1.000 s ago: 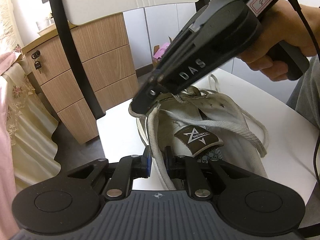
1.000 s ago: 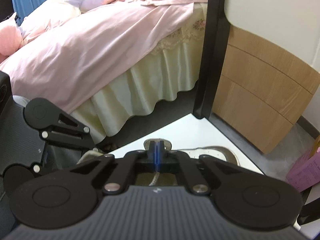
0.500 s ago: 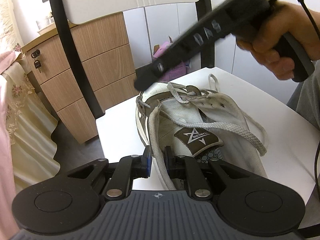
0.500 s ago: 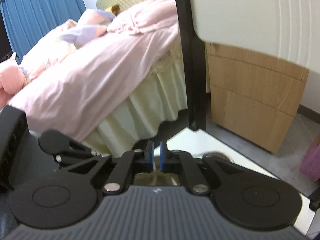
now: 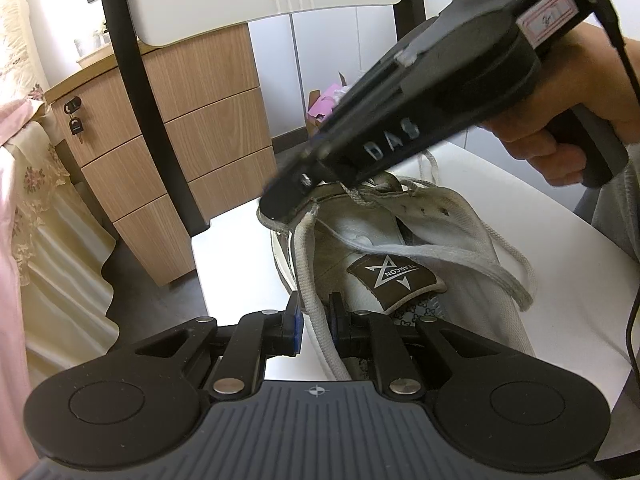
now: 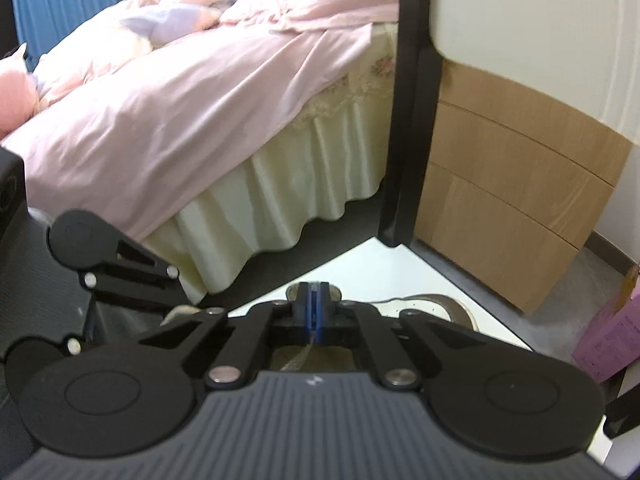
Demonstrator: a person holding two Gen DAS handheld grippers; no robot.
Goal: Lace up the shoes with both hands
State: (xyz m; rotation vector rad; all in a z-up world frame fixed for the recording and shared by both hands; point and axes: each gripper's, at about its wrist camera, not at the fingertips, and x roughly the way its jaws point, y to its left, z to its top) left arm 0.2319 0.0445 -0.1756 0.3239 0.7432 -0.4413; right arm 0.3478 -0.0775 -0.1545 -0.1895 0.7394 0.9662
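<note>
A worn white shoe point(image 5: 440, 216) with a brown tongue label lies on the white chair seat point(image 5: 232, 264). Its flat white shoelace point(image 5: 316, 272) runs from the rim toward the camera and passes between my left gripper's point(image 5: 316, 316) pads, which are shut on it. Reaching in from the upper right, my right gripper point(image 5: 276, 208) has its tips at the shoe's far rim. In the right wrist view the right gripper point(image 6: 314, 312) is closing, blue pads together, and a thin lace strand point(image 6: 298, 356) trails from them. The shoe's toe point(image 6: 424, 308) shows just beyond.
A person's hand point(image 5: 560, 120) holds the right tool, and a cable point(image 5: 634, 320) hangs at the right. The chair's black post point(image 5: 140, 92) and white backrest rise behind. Wooden drawers point(image 5: 208, 120), a pink-covered bed point(image 6: 180, 120) and a pink box point(image 6: 608, 340) surround the chair.
Half a second ago the right gripper was lifted off the shoe with its jaws slightly apart. It is back at the shoe's rim with the jaws together. The left gripper kept still.
</note>
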